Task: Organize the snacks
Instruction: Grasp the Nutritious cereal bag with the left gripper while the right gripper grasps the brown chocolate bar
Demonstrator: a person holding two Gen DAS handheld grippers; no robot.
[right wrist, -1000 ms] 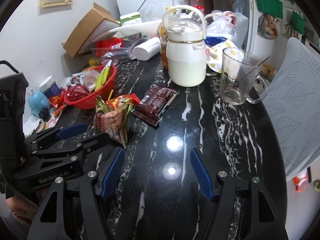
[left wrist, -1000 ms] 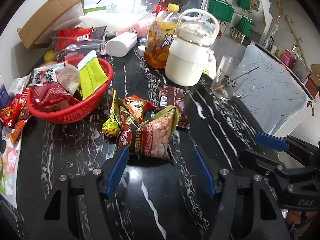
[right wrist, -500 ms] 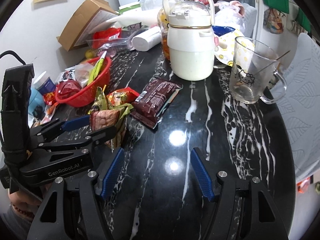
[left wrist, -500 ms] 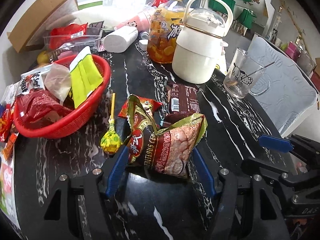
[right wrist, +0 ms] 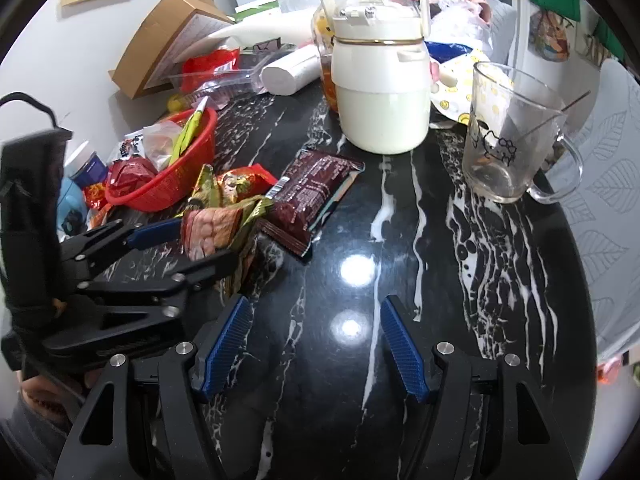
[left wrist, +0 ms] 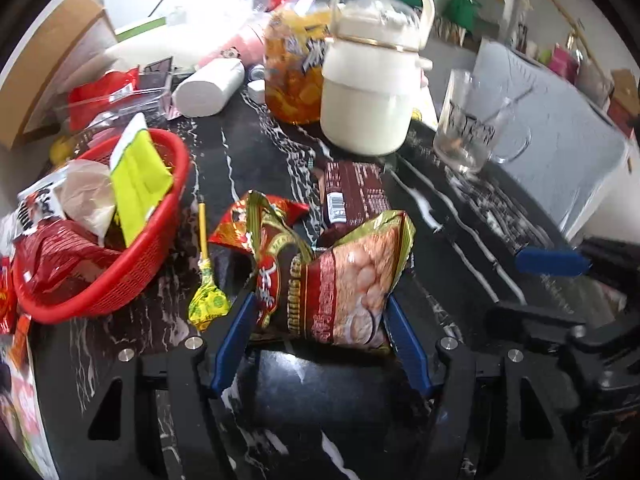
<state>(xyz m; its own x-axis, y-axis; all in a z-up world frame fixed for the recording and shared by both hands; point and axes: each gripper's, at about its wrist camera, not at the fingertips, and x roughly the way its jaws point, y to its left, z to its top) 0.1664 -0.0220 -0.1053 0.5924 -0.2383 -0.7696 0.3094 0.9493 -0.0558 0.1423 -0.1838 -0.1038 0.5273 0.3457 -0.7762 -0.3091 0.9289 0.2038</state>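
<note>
A brown and gold peanut snack bag (left wrist: 340,280) stands on the black marble table between the blue pads of my left gripper (left wrist: 320,320); the jaws are open around it and touch or nearly touch its sides. The same bag (right wrist: 216,228) shows in the right wrist view with the left gripper (right wrist: 188,244) around it. A red basket (left wrist: 160,236) with several snacks sits to the left. A brown chocolate pack (left wrist: 352,196), a red packet (left wrist: 236,224) and a yellow lollipop (left wrist: 208,300) lie close by. My right gripper (right wrist: 316,340) is open and empty over bare table.
A white kettle (left wrist: 372,92), a juice bottle (left wrist: 296,64) and a glass mug (right wrist: 508,136) stand behind the snacks. A cardboard box (right wrist: 168,44), a white roll (left wrist: 208,88) and clutter fill the back. A chair cover (left wrist: 560,152) is at the right.
My left gripper has moved forward onto the peanut bag, which now sits between its pads. My right gripper has moved forward a little and stays open.
</note>
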